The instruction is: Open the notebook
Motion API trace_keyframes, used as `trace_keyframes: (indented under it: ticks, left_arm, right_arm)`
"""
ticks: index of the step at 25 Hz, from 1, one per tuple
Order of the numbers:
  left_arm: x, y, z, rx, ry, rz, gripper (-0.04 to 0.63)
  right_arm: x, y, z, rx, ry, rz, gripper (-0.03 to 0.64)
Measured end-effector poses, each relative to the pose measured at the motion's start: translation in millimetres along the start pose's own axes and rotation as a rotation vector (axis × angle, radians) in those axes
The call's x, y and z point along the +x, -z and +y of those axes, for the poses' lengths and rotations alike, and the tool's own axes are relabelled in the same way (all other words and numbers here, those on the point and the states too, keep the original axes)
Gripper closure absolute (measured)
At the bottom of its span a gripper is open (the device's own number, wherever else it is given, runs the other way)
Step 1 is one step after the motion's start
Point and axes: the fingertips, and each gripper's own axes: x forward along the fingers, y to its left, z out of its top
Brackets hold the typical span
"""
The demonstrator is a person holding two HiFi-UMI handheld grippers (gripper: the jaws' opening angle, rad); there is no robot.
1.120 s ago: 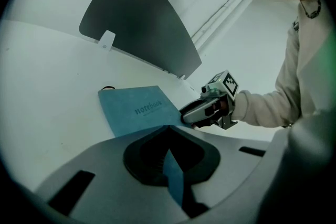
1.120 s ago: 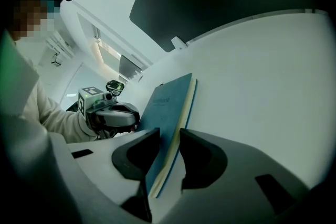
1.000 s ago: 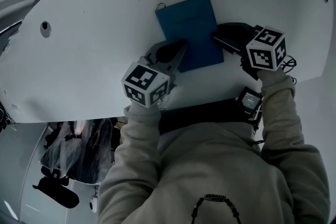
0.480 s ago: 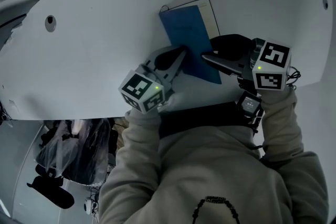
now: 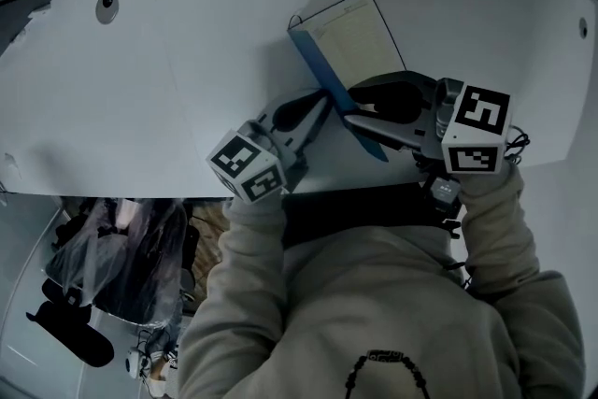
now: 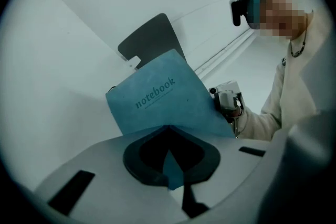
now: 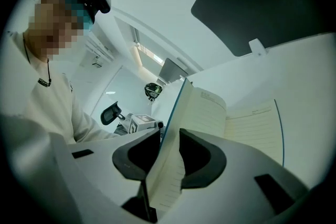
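Cover (image 5: 322, 70) of notebook (image 5: 348, 47), flat on desk (image 5: 187, 79) one second earlier and half raised since, stood near upright on spine, edge-on in head view. Lined pages (image 5: 363, 25) lay exposed to its right. Opening judged about half done; cover not yet past vertical.

Right tool (image 5: 360, 107) was clenched on cover's free edge. Left tool (image 5: 322, 103) was clenched on blue sliver at notebook's near spine corner, apparently pinning it. Notebook sat mid-desk, just ahead of both tools.

Unclear: whether right tool also caught leaves with cover; which layer left tool pinched.

Both sleeved arms are reaching forward; the right tongs (image 5: 355, 105) are clamping the notebook (image 5: 360, 33) by its cover, the left tongs (image 5: 324, 98) seemingly pinching its edge.
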Motion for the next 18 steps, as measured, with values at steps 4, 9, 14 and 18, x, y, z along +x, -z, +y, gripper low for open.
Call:
trace_keyframes:
  ticks: [4, 9, 14, 18]
  left_arm:
    - [-7.8, -2.0, -1.2, -0.008, -0.013, -0.032, 0.594]
    - [-44.4, -4.1, 7.0, -0.032, -0.056, -0.105, 0.594]
    - [-85.7, 0.9, 7.5, -0.062, -0.102, -0.163, 0.594]
    - [-100.8, 1.8, -3.8, -0.091, -0.113, -0.22, 0.594]
  right_arm:
    - [7.5, -3.2, 8.2, -0.009, -0.045, 0.02, 0.499]
    - [42.5, 8.3, 32.3, 0.005, -0.121, 0.065, 0.499]
    - [69.8, 17.3, 52.7, 0.047, -0.193, 0.086, 0.5]
    - [69.8, 24.0, 52.9, 0.05, -0.196, 0.133, 0.5]
